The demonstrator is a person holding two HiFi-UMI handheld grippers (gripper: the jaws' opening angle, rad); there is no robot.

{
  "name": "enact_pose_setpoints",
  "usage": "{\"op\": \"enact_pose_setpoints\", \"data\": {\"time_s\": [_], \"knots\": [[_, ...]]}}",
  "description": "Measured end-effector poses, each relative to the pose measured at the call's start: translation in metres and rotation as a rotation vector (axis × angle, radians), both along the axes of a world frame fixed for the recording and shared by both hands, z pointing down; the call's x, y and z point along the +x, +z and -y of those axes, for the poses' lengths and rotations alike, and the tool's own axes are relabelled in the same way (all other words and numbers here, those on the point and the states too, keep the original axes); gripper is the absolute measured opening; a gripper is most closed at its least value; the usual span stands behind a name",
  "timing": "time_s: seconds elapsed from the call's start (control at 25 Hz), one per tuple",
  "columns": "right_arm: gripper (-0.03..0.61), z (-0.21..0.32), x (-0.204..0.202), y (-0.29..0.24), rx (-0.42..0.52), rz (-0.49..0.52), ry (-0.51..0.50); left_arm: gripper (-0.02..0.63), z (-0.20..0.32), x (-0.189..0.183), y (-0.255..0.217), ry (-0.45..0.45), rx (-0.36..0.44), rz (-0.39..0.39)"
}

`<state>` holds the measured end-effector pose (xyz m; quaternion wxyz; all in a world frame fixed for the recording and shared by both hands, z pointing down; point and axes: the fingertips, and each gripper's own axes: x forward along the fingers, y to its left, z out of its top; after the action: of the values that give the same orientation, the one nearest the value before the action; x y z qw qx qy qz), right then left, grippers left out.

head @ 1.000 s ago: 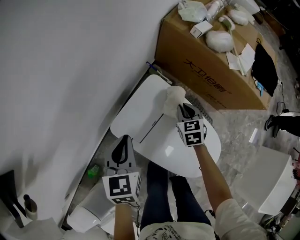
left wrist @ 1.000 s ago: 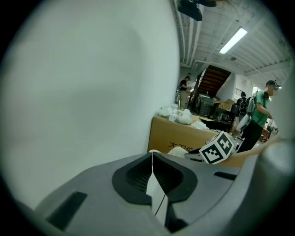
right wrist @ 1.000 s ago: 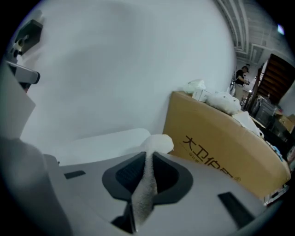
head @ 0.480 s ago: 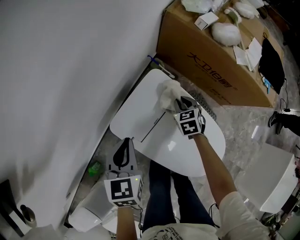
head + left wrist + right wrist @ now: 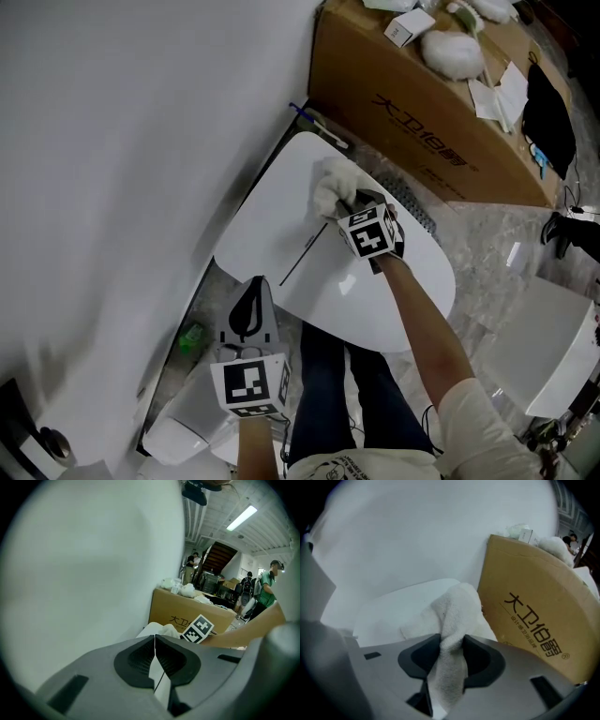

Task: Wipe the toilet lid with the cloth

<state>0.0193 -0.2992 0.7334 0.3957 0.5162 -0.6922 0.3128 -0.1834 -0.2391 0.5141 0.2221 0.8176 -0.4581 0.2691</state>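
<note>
Right gripper (image 5: 354, 201) points steeply down at the far part of the toilet lid (image 5: 272, 230), and its jaws have just been opening: they stand wide apart now, with a thick fold of the cloth (image 5: 332, 182) running up through the gap between them. In the right gripper view the gripper (image 5: 451, 652) shows that white towelling filling the space between the two dark pads, loose rather than squeezed, and the rest of the cloth (image 5: 457, 604) is bunched on the lid (image 5: 389, 609) just ahead. So the cloth sits in a crumpled heap on the lid, close to the edge that faces the cardboard box (image 5: 427, 127). That box (image 5: 536, 616) stands right beside the toilet, printed side towards us, with white bundles and a small carton on top. Over to the left gripper (image 5: 251, 286): it hangs low at the near rim of the lid, off to the wall side, and the left gripper view shows this gripper (image 5: 155, 641) with its jaws pressed together and nothing between them. Beyond its tips you catch the lid, the cloth (image 5: 165, 631) and the right gripper's marker cube (image 5: 199, 628). A plain white wall (image 5: 122, 141) runs along the left, a small green thing (image 5: 190, 338) lies on the floor below it, and the person's dark trouser legs (image 5: 323, 380) stand at the lid's front.
</note>
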Motion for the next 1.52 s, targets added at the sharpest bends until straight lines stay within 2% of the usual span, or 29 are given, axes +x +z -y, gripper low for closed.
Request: {"op": "enact_pose_setpoints", "data": {"time_s": [0.16,0.6,0.88,1.52], "knots": [[0.130,-0.002,0.005,0.005,0.004,0.083,0.054,0.009,-0.002,0.005,0.005,-0.001,-0.007,-0.003],[0.110,-0.021,0.025,0.005,0.041,0.073,0.081,0.009,-0.014,0.032,0.003,0.027,-0.008,0.008],[0.104,-0.059,0.060,0.007,0.042,0.041,0.123,0.009,-0.031,0.057,0.002,0.052,-0.008,0.001],[0.097,-0.186,0.139,0.012,-0.033,-0.026,0.232,0.009,-0.074,0.116,-0.013,0.161,0.016,-0.020]]}}
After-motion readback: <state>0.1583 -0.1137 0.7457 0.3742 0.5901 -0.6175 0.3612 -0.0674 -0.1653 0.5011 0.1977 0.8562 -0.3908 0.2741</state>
